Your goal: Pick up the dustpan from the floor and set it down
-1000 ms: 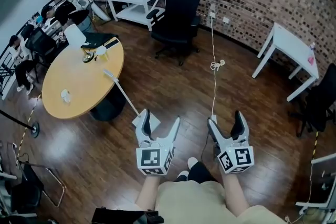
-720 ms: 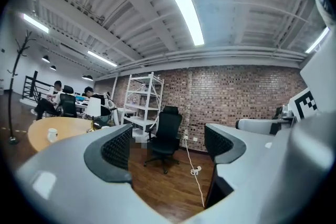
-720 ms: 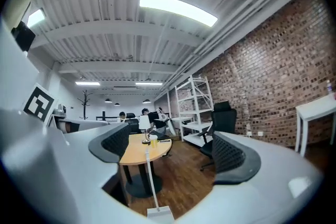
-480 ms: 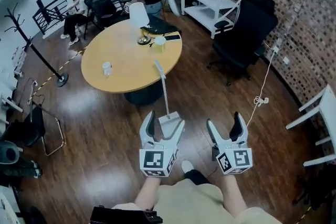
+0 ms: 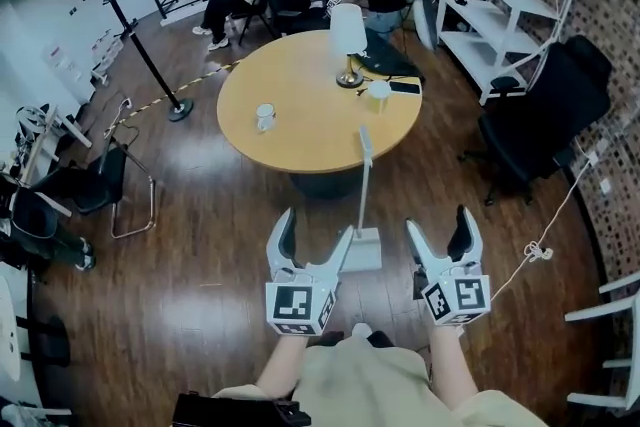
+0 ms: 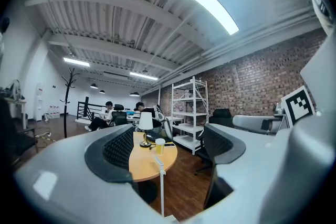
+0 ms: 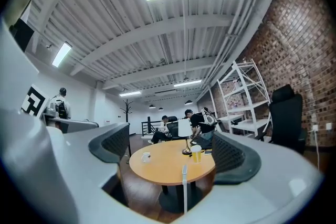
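Note:
A white dustpan [image 5: 363,251] stands on the dark wood floor, and its long thin handle [image 5: 365,173] rises upright toward the round table. The pan sits between my two grippers, just past their fingertips. My left gripper [image 5: 314,227] is open and empty, its right fingertip close to the pan's left edge. The right gripper [image 5: 438,221] is also open and empty, a short way right of the pan. The handle [image 6: 161,186] shows low between the jaws in the left gripper view. In the right gripper view the handle [image 7: 184,189] stands centred before the table.
A round wooden table [image 5: 300,130] ahead carries a lamp [image 5: 347,40], a yellow cup [image 5: 378,95] and a mug [image 5: 265,117]. A black office chair [image 5: 545,115] and white shelves [image 5: 500,5] stand right. A cable [image 5: 545,235] trails on the floor. A coat rack [image 5: 140,45] stands left; people sit behind.
The view has swung round the room, so the table and dustpan now lie straight ahead. The dustpan has shifted from beside the left gripper to between both. Both grippers stay open.

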### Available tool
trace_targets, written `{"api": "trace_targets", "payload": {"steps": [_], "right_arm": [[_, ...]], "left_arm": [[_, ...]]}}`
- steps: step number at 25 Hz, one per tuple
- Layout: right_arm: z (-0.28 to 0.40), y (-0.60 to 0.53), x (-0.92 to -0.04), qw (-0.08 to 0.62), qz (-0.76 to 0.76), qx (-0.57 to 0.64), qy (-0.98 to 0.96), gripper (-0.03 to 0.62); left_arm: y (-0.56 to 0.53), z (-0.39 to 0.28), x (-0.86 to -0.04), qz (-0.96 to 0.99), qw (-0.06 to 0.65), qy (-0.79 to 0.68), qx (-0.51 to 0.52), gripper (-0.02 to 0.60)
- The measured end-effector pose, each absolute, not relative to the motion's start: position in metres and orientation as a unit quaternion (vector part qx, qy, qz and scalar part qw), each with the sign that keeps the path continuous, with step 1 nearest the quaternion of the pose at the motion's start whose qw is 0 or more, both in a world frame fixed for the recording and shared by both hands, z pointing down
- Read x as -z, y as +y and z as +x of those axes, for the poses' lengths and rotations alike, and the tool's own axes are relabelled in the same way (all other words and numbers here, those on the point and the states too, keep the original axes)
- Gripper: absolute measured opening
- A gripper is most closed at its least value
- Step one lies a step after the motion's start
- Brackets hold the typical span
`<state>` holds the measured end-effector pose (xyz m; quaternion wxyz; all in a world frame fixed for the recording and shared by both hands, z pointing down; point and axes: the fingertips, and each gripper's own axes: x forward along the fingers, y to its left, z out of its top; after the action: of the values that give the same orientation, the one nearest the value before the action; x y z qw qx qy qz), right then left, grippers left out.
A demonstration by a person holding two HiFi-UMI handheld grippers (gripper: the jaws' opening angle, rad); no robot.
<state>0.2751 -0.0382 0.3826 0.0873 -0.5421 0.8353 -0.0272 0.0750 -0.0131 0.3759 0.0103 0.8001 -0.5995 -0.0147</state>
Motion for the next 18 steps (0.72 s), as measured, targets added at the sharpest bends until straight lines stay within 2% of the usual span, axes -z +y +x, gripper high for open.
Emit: {"api": "trace_targets", "payload": {"steps": [11, 18], "right_arm": [[0.195, -0.109, -0.401, 0.079, -0.461, 0.055, 0.882, 0.48], [0.14, -0.163, -0.421, 0.063, -0.462, 0.058, 0.883, 0.479]], "left_arm": [[-0.036, 0.002, -0.387, 0.738, 0.02, -0.674, 0.002, 0.396], [-0.096, -0.049, -0.405, 0.743, 0.028, -0.668, 0.012, 0.396]]}}
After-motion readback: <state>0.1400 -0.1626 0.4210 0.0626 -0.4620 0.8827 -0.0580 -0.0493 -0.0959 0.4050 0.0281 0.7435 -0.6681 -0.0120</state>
